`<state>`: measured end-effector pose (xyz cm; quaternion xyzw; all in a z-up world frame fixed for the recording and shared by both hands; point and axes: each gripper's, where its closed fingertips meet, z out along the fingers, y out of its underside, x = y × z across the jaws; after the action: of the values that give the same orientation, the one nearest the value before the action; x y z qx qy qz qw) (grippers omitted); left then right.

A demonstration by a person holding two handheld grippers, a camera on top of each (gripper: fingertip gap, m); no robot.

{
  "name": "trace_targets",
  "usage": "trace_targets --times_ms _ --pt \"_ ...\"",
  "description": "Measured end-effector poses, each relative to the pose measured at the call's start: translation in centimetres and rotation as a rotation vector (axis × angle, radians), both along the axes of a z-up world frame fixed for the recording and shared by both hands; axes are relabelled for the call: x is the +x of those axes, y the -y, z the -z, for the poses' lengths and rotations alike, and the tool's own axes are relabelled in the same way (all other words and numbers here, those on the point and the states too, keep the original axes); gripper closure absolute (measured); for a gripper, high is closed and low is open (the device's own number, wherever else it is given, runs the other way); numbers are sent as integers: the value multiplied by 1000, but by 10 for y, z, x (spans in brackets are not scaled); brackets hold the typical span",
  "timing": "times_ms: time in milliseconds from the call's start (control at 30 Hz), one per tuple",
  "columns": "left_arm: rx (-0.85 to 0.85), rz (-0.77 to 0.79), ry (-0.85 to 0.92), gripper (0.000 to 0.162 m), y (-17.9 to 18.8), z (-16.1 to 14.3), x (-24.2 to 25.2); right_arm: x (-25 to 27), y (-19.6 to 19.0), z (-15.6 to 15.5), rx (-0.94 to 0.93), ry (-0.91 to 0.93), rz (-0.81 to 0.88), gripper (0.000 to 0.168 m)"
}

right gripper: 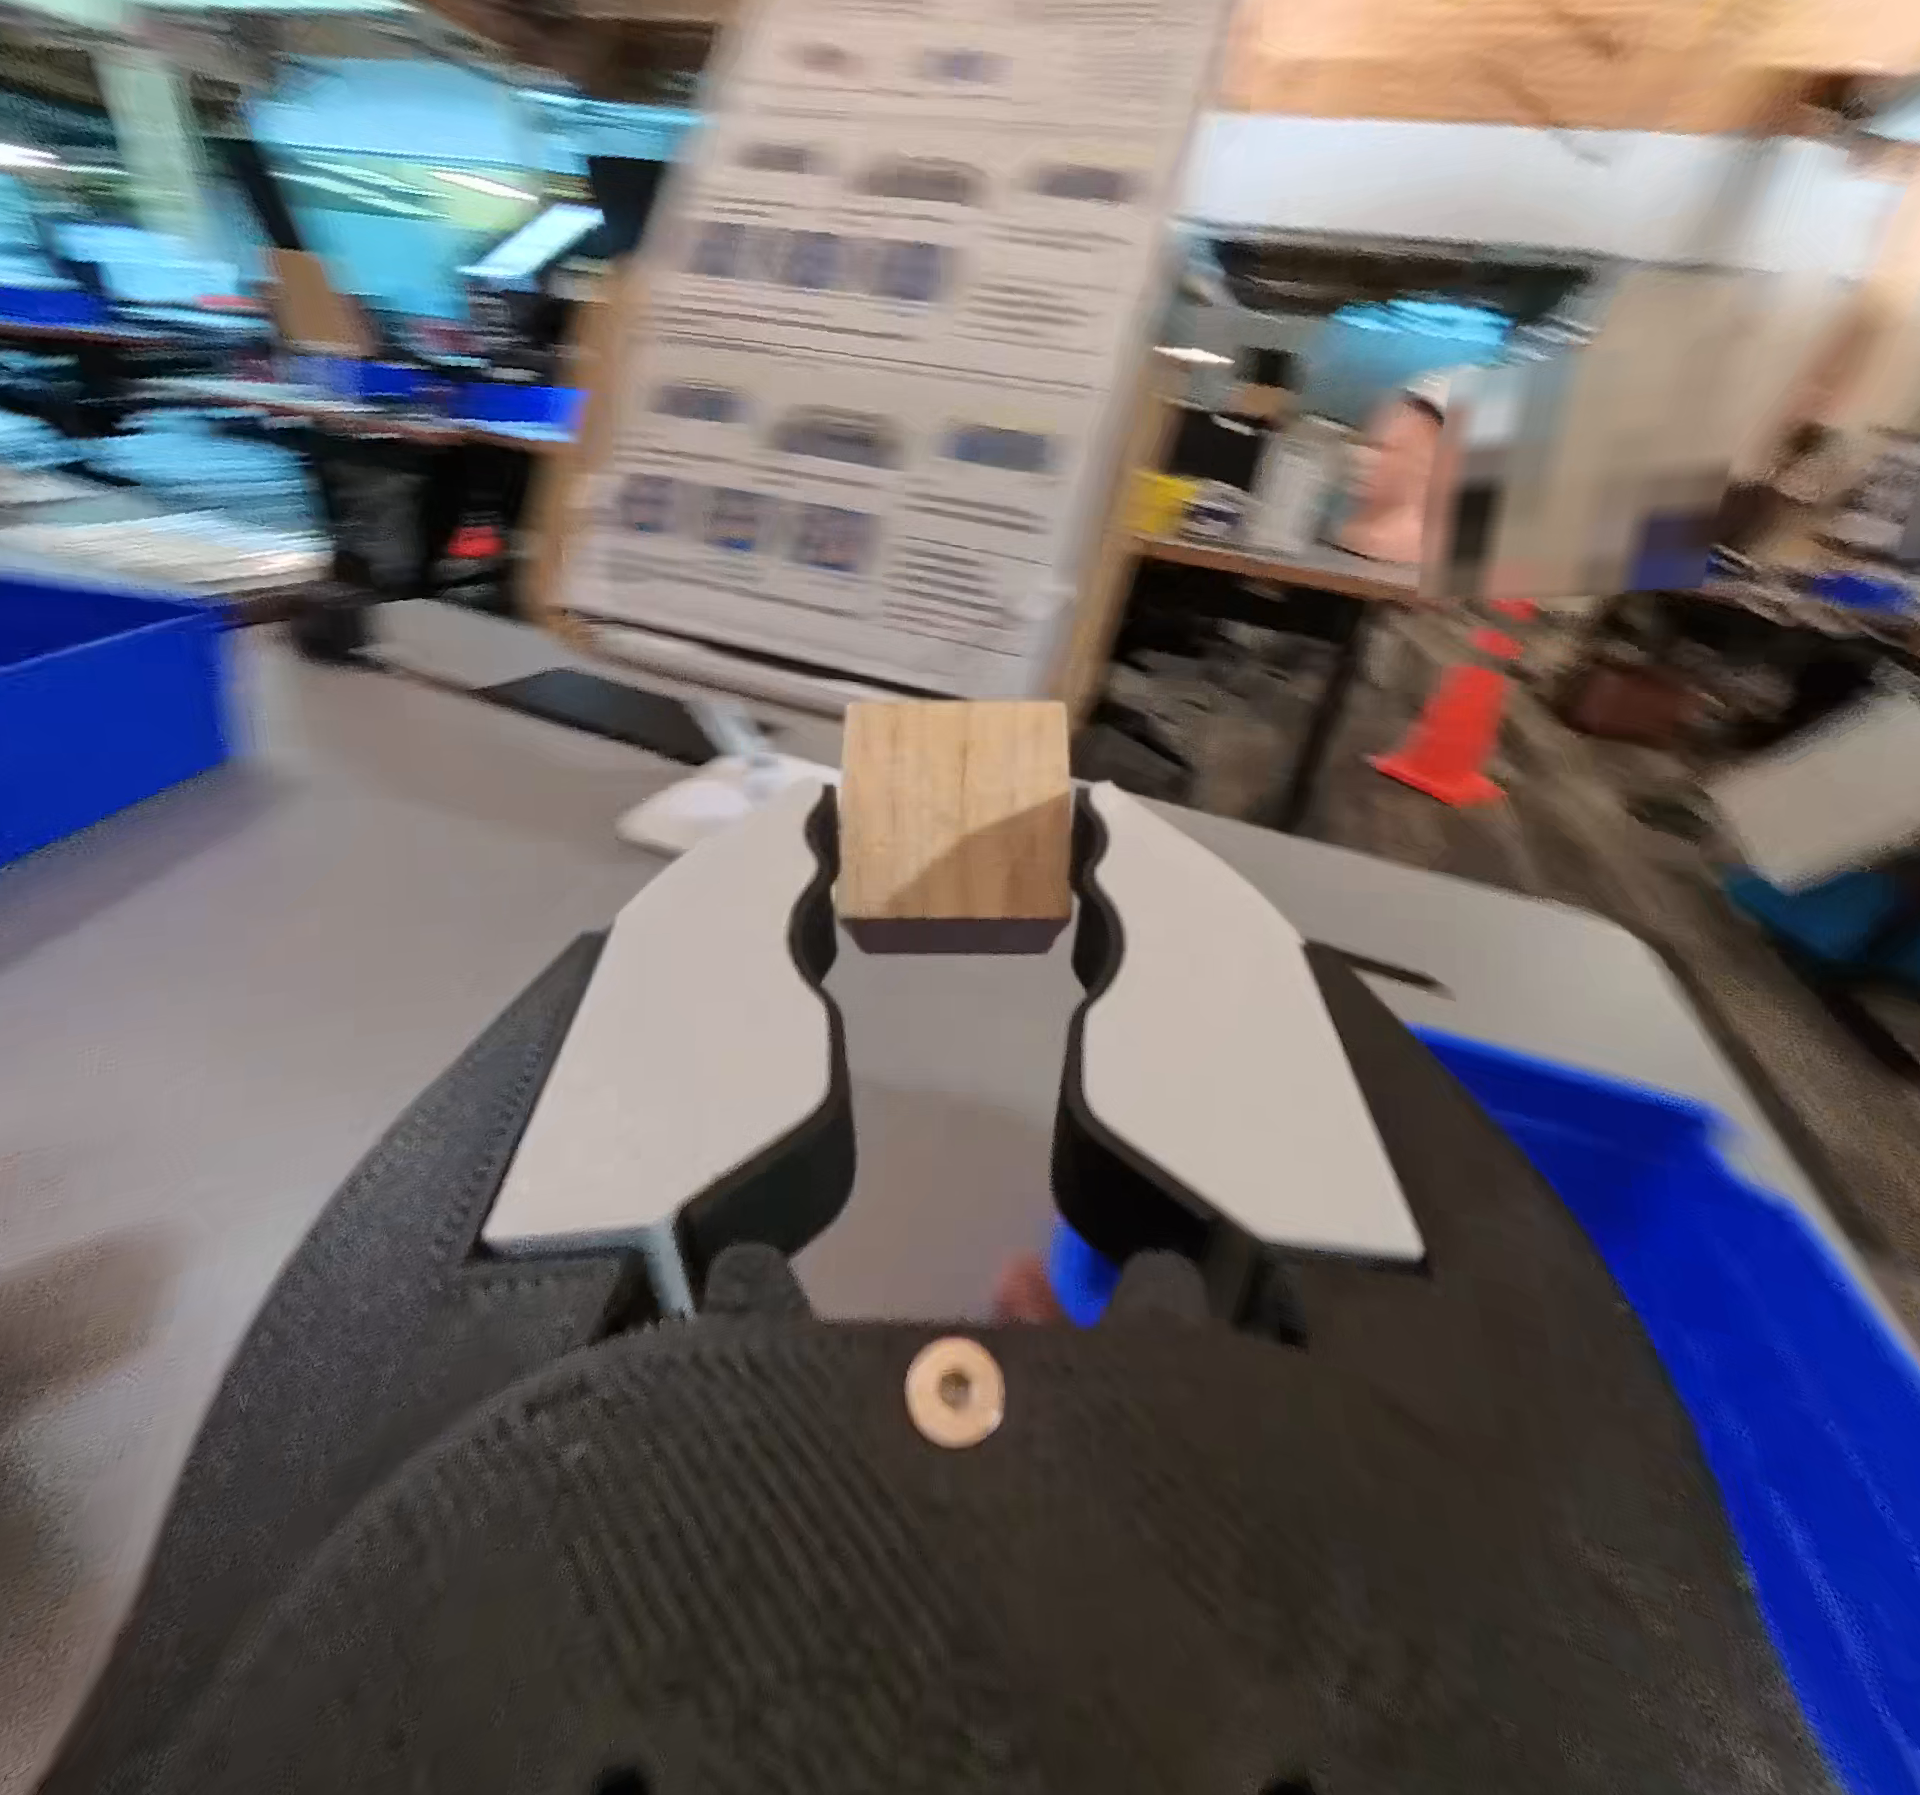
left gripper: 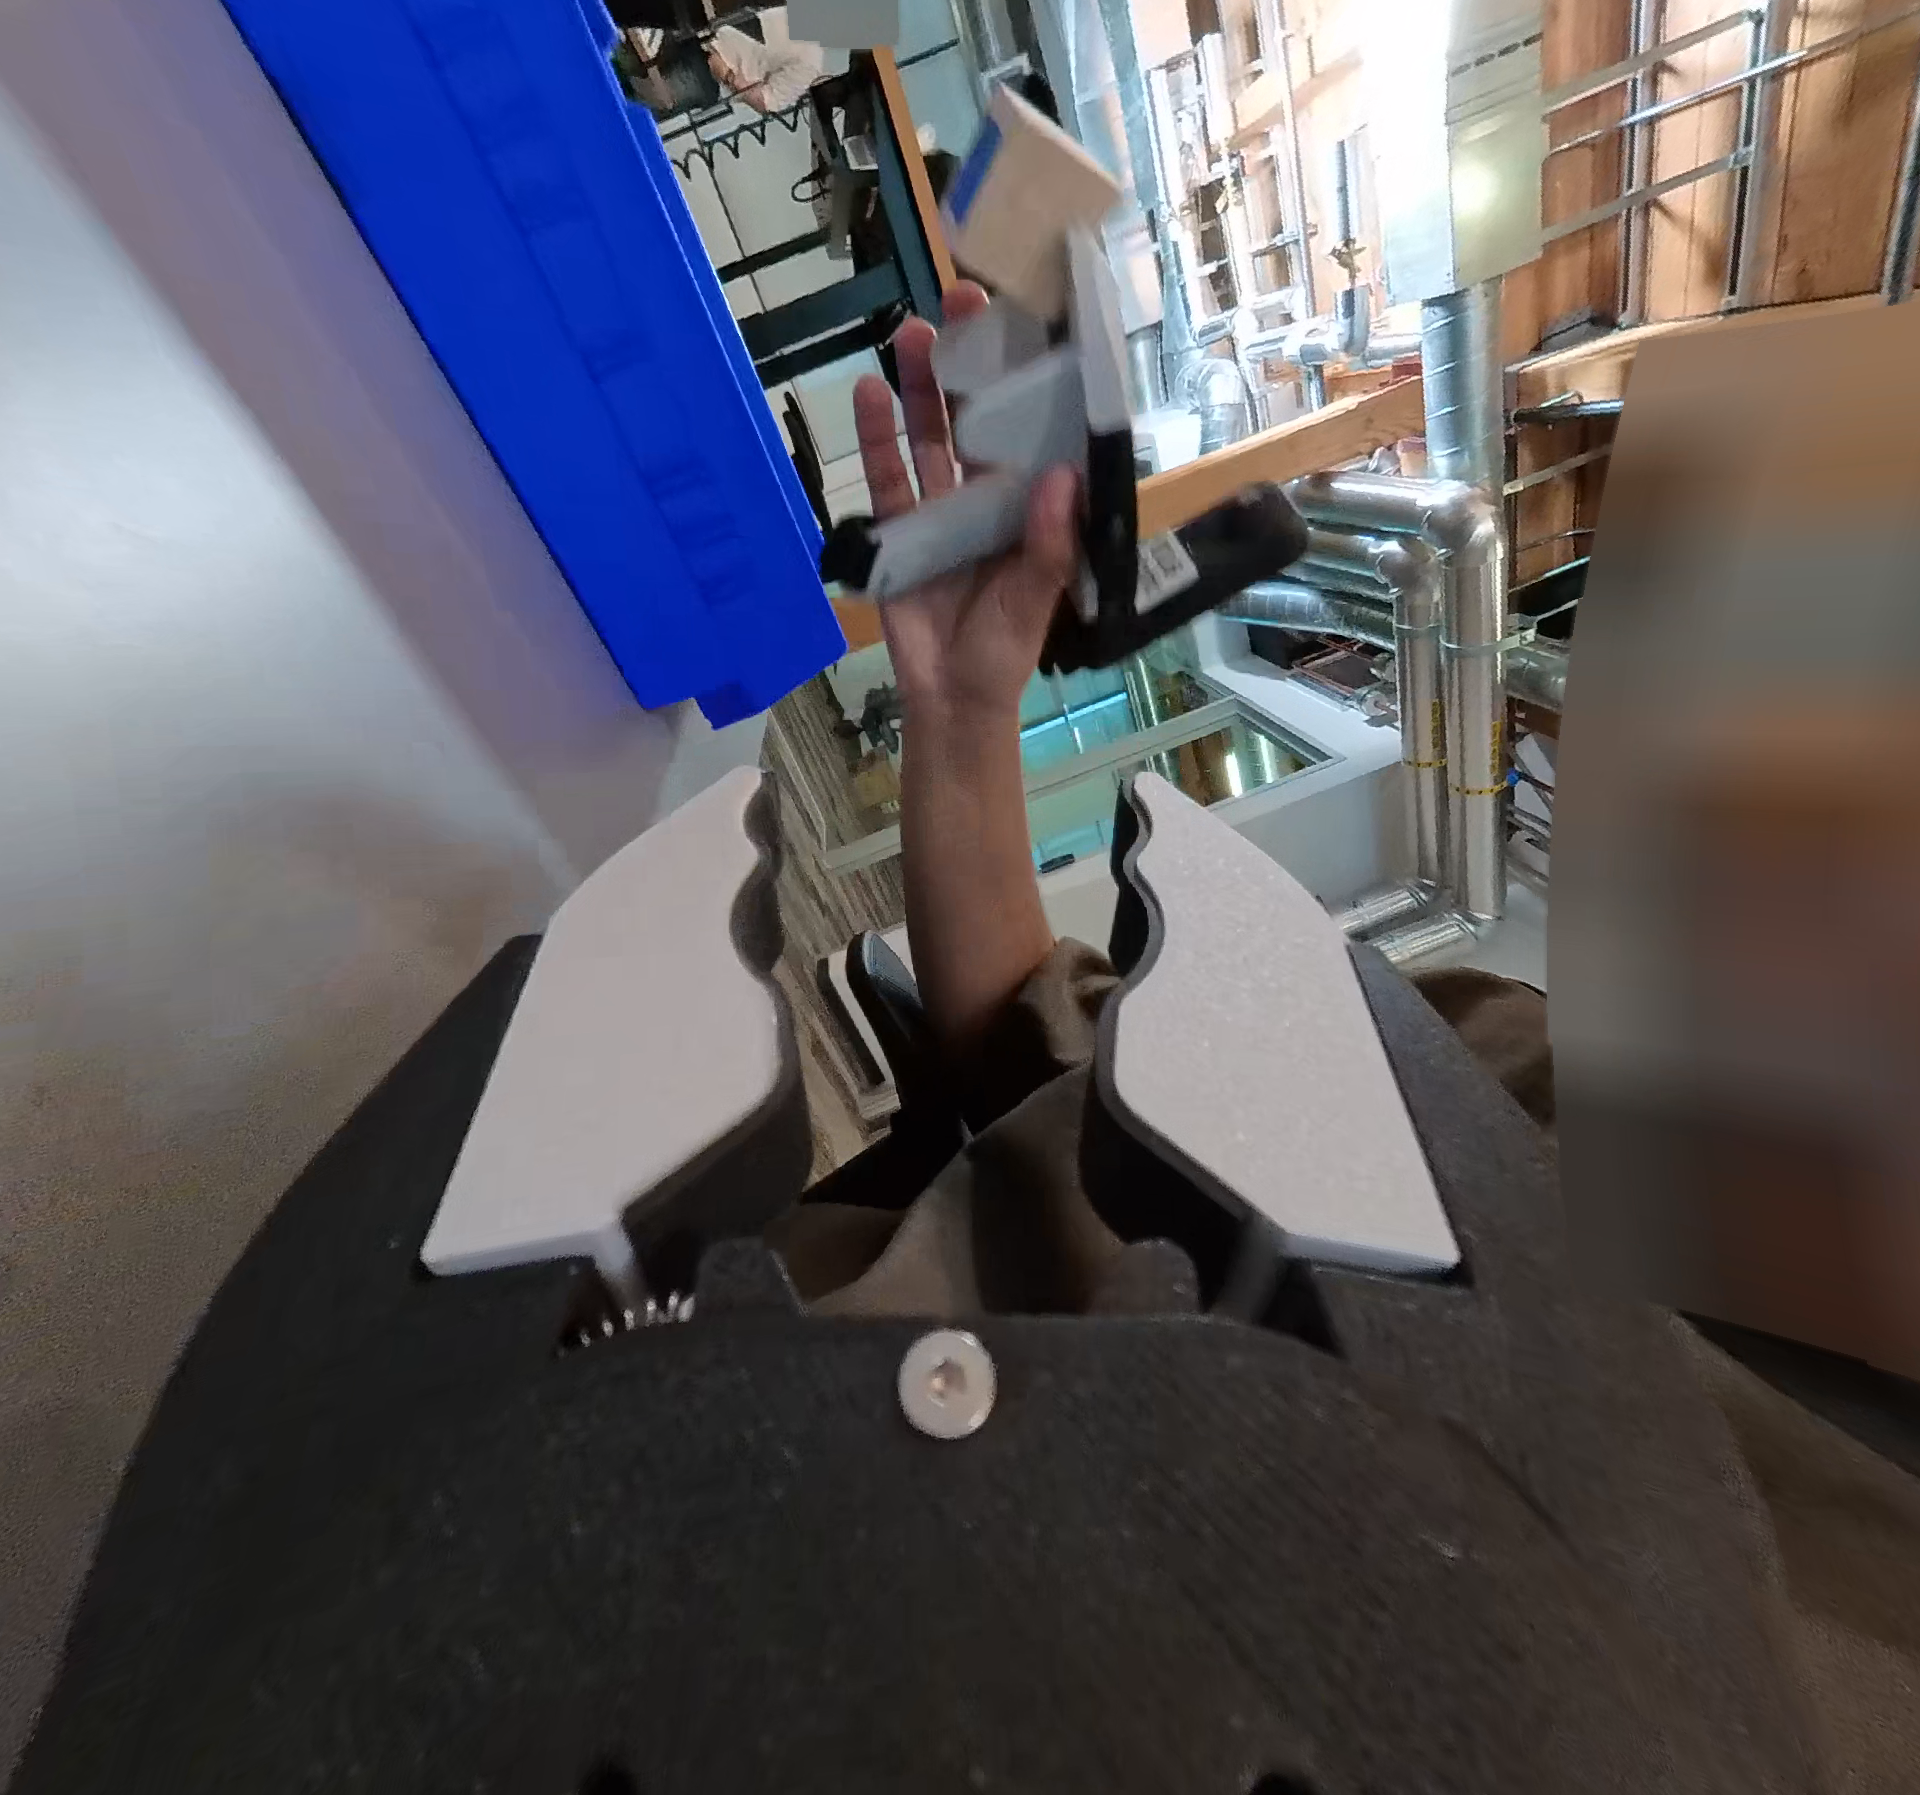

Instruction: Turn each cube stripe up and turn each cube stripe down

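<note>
the right gripper (right gripper: 954, 846) was clenched on a wooden cube (right gripper: 954, 815), held only at its fingertips and lifted clear of the grey tabletop (right gripper: 312, 966) — the left wrist view showed a blue stripe on one side face of the cube. the left gripper (left gripper: 940, 846) hung released and empty, its jaws apart. the grip looked shallow, so a quick wrist turn might have let the cube slip or twist out. a fall near the tabletop's right edge could have sent it into the blue bin (right gripper: 1683, 1330) there — or onto the floor.
</note>
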<state>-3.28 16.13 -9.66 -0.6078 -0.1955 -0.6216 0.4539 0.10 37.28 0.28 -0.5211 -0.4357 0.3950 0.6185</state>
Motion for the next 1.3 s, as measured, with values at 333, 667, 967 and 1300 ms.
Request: trace_targets --times_ms 333,667,967,1300 --pt "-17 58 -87 101 2 8 17 45 -190 93 -361 294 386 124" --pt "-30 62 -57 102 -2 14 15 25 -219 178 -386 590 443 124" --pt "-45 59 -66 103 -2 19 10 34 -222 151 -397 520 453 121" --pt "-40 12 -11 104 1 17 -5 107 -96 80 -187 440 355 149"
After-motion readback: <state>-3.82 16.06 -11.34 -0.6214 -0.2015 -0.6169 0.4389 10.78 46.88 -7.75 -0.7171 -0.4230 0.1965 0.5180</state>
